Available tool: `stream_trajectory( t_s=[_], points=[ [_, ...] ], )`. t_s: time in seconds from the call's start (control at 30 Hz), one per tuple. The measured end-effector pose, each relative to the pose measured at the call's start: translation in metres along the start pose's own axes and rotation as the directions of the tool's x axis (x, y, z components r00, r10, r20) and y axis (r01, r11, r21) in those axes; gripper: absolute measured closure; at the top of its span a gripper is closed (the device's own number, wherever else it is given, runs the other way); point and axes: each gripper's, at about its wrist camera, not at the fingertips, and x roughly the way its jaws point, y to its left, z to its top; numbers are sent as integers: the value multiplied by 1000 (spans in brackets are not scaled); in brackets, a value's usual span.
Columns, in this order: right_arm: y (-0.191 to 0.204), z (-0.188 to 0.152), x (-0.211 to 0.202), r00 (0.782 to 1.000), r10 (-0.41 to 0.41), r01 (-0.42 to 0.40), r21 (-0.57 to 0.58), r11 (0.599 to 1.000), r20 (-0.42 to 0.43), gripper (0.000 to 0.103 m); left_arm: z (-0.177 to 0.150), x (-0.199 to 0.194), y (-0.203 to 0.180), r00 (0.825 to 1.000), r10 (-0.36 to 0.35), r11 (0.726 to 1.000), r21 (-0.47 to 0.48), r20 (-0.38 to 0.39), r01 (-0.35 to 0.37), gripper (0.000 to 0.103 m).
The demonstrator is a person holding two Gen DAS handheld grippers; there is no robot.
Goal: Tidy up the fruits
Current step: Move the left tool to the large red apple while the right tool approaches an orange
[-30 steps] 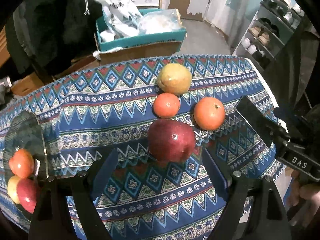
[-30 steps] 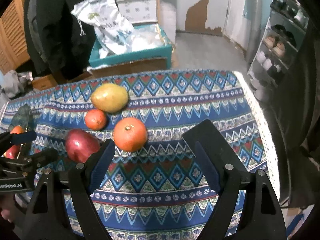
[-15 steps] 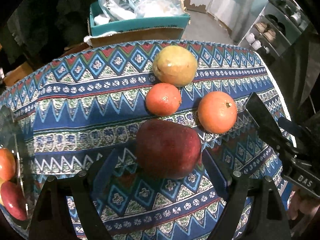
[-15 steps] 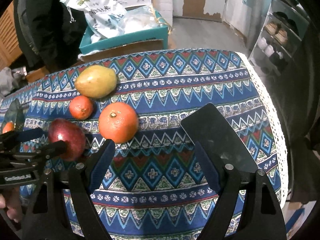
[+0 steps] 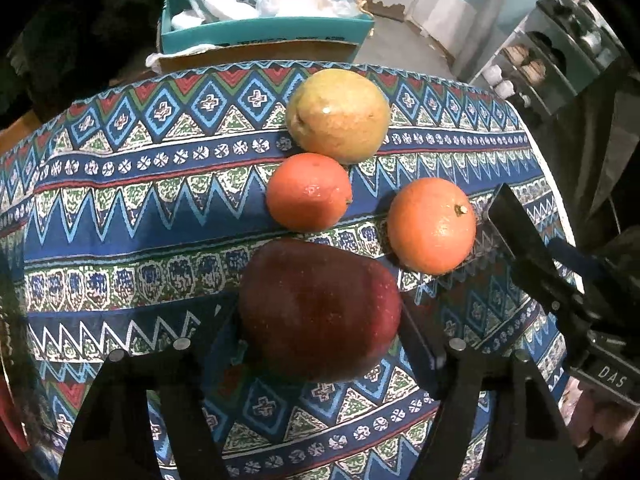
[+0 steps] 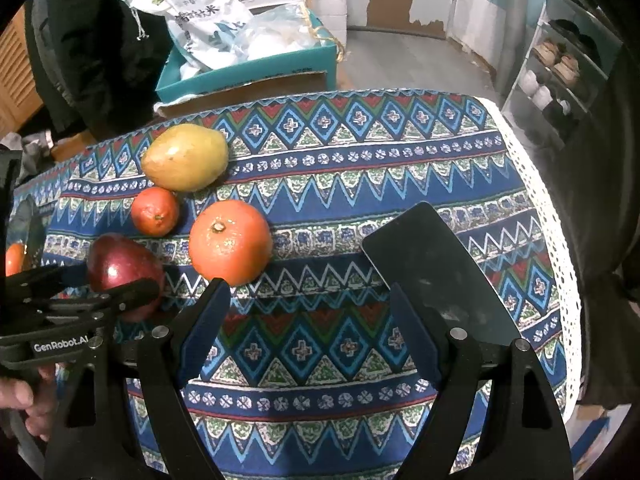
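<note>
A dark red apple (image 5: 320, 308) lies on the patterned tablecloth (image 5: 120, 208) between the fingers of my left gripper (image 5: 320, 320), which is open around it; the fingers stand close to its sides. The apple (image 6: 120, 268) and left gripper (image 6: 116, 292) also show in the right wrist view. Beyond it lie a small orange (image 5: 308, 192), a large orange (image 5: 432, 226) and a yellow-green mango (image 5: 340, 114). My right gripper (image 6: 308, 312) is open and empty, just right of the large orange (image 6: 230, 236), small orange (image 6: 155, 212) and mango (image 6: 186, 158).
A glass plate with fruit on it (image 6: 14, 258) sits at the table's left edge. A teal box with bags (image 6: 248, 60) stands behind the table. The tablecloth's white lace edge (image 6: 556, 248) marks the right side. A shoe rack (image 6: 560, 64) stands at far right.
My left gripper has moved forward so the red apple now sits between its fingers. My right gripper has moved slightly nearer the large orange.
</note>
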Motion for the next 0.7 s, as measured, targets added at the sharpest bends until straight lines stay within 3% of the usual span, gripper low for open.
stream_trajectory(
  t_s=[0.23,0.43,0.7],
  points=[
    [13,8,9,999,48,-48,-31,998,4,21,-3,-6,4,999,49,999,22,16,-49,28],
    [25,14,27,995,103,-103,-36,994,-14,21,-1,-16,30,997,71,997,-33,32,-70,28],
    [40,22,54,993,100,-103,-48,994,-57,21,-1,-26,58,995,94,992,-84,46,-90,28]
  ],
)
